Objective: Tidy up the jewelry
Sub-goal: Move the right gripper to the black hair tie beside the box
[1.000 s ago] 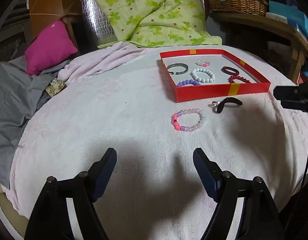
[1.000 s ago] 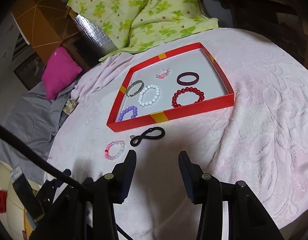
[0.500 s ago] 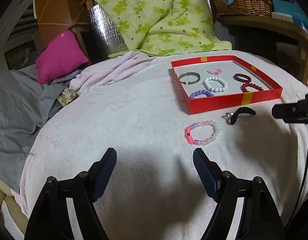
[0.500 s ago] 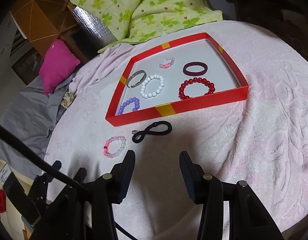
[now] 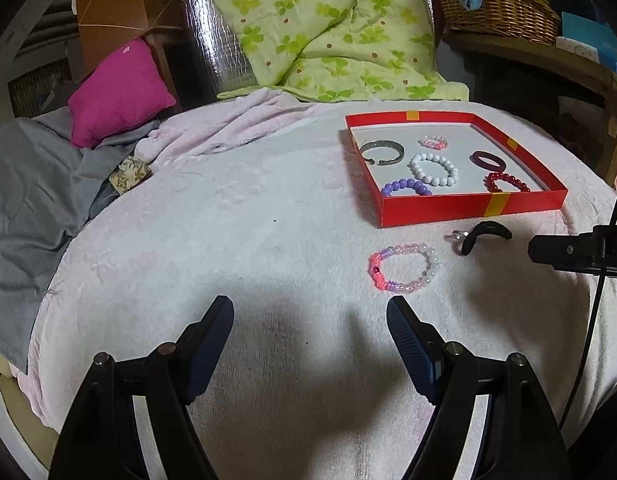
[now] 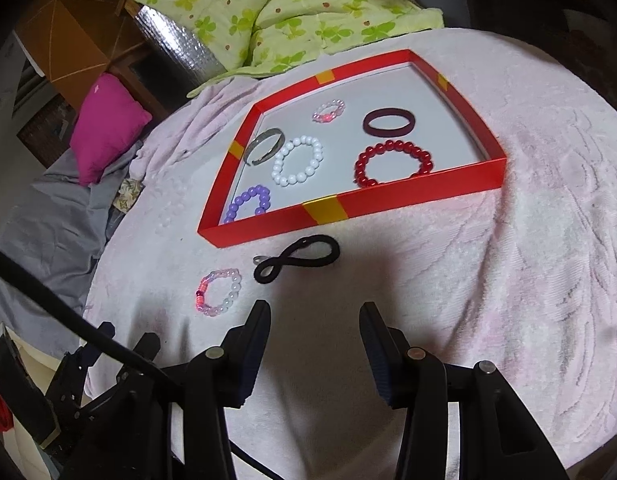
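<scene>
A red tray [image 5: 468, 207] [image 6: 408, 198] sits on the pale pink blanket and holds several bracelets: silver cuff, white, purple, red, dark band, small pink. In front of it lie a pink-and-white bead bracelet [image 5: 404, 267] [image 6: 219, 292], a twisted black hair tie [image 5: 484, 234] [image 6: 296, 258] and a small silver ring [image 5: 455, 235] [image 6: 258, 259]. My left gripper [image 5: 310, 312] is open and empty, short of the bead bracelet. My right gripper [image 6: 314, 316] is open and empty, just short of the hair tie.
A green floral quilt [image 5: 328, 28] and a magenta cushion [image 5: 118, 90] lie behind the blanket. Grey cloth [image 5: 24, 188] hangs at the left edge. A wicker basket [image 5: 496, 4] stands on a wooden shelf at the back right.
Both grippers have moved forward and lower toward the loose jewelry; the tray and loose pieces look larger. Both stay open and nothing has been picked up.
</scene>
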The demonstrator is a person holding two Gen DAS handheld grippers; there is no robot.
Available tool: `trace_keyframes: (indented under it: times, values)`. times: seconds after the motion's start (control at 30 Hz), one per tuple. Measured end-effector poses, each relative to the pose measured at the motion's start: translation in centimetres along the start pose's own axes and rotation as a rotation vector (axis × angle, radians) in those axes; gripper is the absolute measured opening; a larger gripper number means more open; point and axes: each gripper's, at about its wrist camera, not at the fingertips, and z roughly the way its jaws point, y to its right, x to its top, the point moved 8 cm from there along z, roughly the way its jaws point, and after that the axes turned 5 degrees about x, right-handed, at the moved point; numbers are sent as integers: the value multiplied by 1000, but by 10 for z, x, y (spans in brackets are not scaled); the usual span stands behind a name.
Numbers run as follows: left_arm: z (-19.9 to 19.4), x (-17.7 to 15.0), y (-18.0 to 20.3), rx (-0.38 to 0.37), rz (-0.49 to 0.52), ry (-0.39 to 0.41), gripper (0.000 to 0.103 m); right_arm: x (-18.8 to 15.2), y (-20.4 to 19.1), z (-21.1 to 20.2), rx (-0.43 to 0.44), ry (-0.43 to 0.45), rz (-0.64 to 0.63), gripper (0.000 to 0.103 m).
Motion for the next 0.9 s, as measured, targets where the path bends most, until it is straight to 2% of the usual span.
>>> trace_keyframes:
  times: [0.2,0.47,0.63,0.9]
  values:
    - [8,-5,-3,-15,-19,-48,79,-2,-7,7,7,-14,-19,54]
    - [22,-16,-4,-44,-55,-131,79,-2,-1,14,29,-23,29,54]
    - [26,-16,-5,-62,-77,-144,79,2,-1,14,47,-7,50,54]
    - [29,-12,2,-66,-68,-139,79,14,-6,27,144,-3,139,54]
